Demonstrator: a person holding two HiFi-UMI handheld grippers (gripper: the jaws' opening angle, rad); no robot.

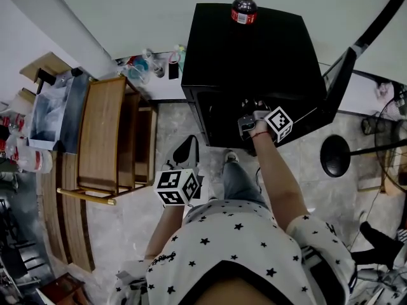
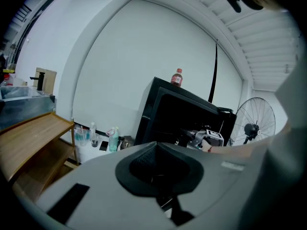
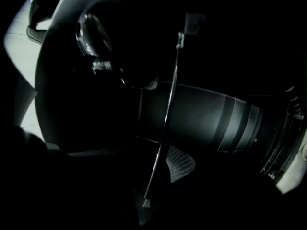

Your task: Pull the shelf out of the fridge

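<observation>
The black fridge (image 1: 254, 49) stands on the floor in front of me with a cola bottle (image 1: 243, 6) on top. My right gripper (image 1: 249, 124) reaches into its dark opening. In the right gripper view the shelf (image 3: 168, 114) shows as a thin bright edge running between the jaws of the right gripper (image 3: 160, 176). One meshed pad (image 3: 181, 164) stands a little off that edge, so the jaws are open. My left gripper (image 1: 184, 170) hangs low beside my leg, away from the fridge. Its view shows the fridge (image 2: 168, 114) and the right gripper (image 2: 199, 137), but not how its own jaws stand.
A wooden rack (image 1: 102, 138) stands to the left, with bottles (image 1: 149, 62) on the floor by the wall. A fan with a round base (image 1: 335, 155) stands right of the fridge. A dark banded cylinder (image 3: 211, 123) lies inside the fridge behind the shelf edge.
</observation>
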